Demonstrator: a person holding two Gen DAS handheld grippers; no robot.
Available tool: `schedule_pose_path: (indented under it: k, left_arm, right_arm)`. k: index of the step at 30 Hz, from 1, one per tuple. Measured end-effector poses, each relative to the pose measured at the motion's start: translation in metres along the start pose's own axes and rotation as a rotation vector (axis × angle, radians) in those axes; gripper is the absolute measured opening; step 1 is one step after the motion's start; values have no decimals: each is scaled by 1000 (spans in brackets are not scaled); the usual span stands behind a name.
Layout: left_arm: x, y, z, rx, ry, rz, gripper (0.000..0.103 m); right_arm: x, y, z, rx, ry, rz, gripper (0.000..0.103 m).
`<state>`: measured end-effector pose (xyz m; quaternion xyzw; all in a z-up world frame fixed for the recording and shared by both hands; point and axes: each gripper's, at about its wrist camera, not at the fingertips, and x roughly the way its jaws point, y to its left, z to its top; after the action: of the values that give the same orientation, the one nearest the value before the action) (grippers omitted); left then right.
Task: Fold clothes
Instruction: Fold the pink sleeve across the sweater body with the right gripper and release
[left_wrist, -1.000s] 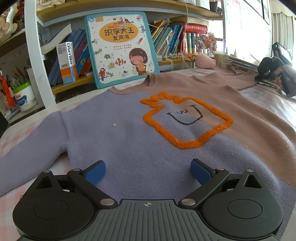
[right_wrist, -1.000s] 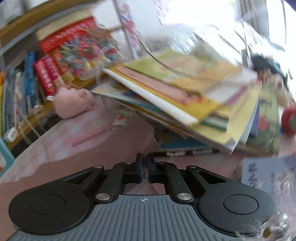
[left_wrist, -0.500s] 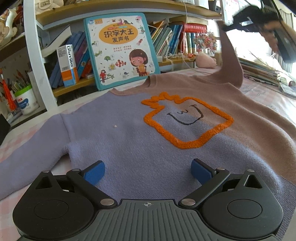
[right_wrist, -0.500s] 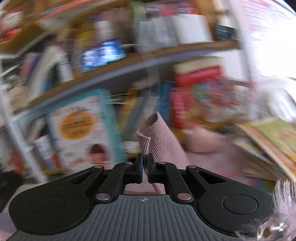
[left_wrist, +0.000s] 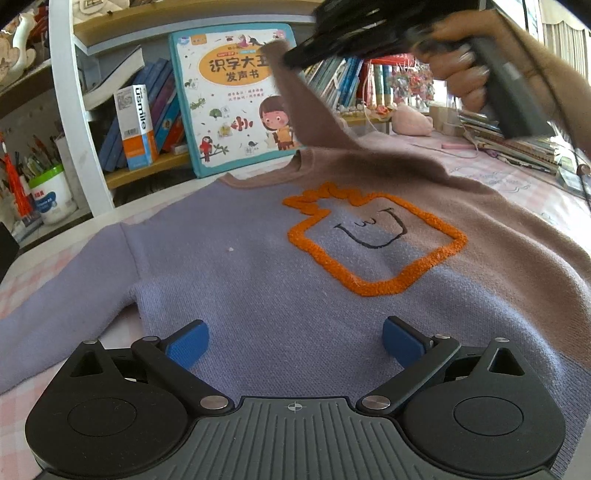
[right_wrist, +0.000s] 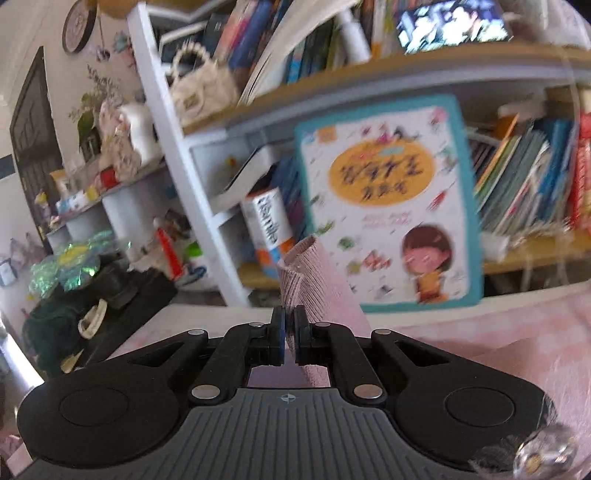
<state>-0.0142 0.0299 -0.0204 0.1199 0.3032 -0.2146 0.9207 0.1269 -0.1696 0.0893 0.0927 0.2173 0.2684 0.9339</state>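
Sweater (left_wrist: 258, 266) lies flat, front up, on the pink checked tablecloth (left_wrist: 517, 184): lilac on the near/left half, dusty pink on the far/right half, orange fuzzy square outline (left_wrist: 373, 240) with a stitched face mid-chest. Only the left wrist view shows the whole body and the lilac sleeve (left_wrist: 62, 266) trailing off left.

Pink sleeve (left_wrist: 306, 110) is lifted off the table, rising to the right gripper (left_wrist: 291, 59), blurred at the top of that view, with the person's hand (left_wrist: 461, 70) on its handle. Right wrist view gives the detail: jaws closed tight on the ribbed cuff (right_wrist: 306, 280), which sticks up past the pads.

Left gripper (left_wrist: 293, 341): jaws wide apart, nothing between them, blue pads (left_wrist: 186, 345) over the lilac hem area; contact with the fabric unclear.

Picture book (right_wrist: 388, 206) stands against the bookshelf (right_wrist: 369, 85) in both views.
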Motion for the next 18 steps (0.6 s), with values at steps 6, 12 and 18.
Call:
schedule_pose_path:
  k: [6, 12, 18]
  left_arm:
    - [0, 1, 0, -3, 2, -1, 103]
    - [1, 1, 0, -6, 4, -2, 103]
    - [1, 0, 0, -6, 3, 1, 103]
  right_arm:
    - [35, 13, -19, -22, 42, -5, 4]
    - [50, 12, -33, -15, 108, 15, 4]
    - [52, 16, -40, -38, 166, 65, 6]
